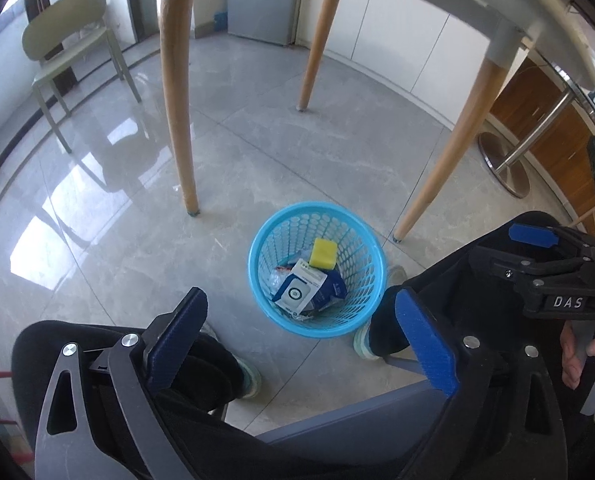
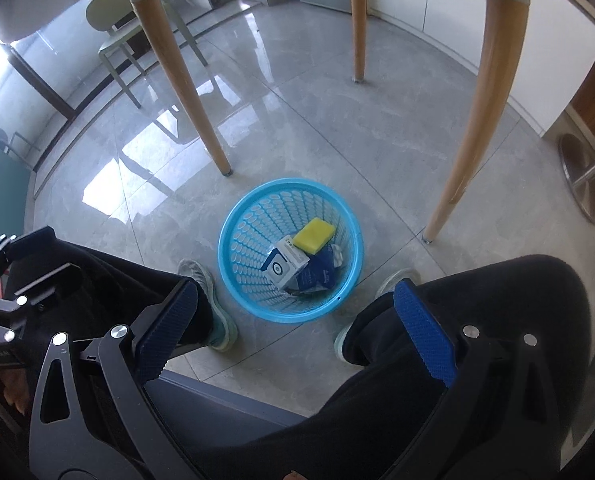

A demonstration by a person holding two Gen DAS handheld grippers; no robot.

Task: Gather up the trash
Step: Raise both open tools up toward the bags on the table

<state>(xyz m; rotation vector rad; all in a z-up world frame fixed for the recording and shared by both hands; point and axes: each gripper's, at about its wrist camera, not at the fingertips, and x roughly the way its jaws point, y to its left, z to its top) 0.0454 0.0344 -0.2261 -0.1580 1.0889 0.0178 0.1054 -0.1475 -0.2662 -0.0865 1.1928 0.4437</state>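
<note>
Both wrist views look steeply down at a grey tiled floor [image 1: 257,152]. Blue mesh wastebasket [image 1: 317,322] stands upright at lower centre of each frame, between the seated person's two shoes [image 2: 211,300], close to both; whether it touches them I cannot tell. Inside the basket: yellow sponge [image 1: 324,253] toward the far wall, resting on top; a white-and-blue carton [image 1: 300,290] tilted below it; a dark blue packet [image 1: 333,292] beside the carton on its right; some clear wrapping underneath, too small to identify. Left gripper [image 1: 303,344]: jaws spread wide, nothing between the blue pads, held above and nearer the camera than the basket. Right gripper [image 2: 297,332]: jaws likewise spread, empty, framing the basket from above. In the left view the right gripper body shows at the right edge. Three wooden table legs [image 1: 177,92] stand beyond the basket; a pale green chair [image 1: 73,40] sits at upper left.
</note>
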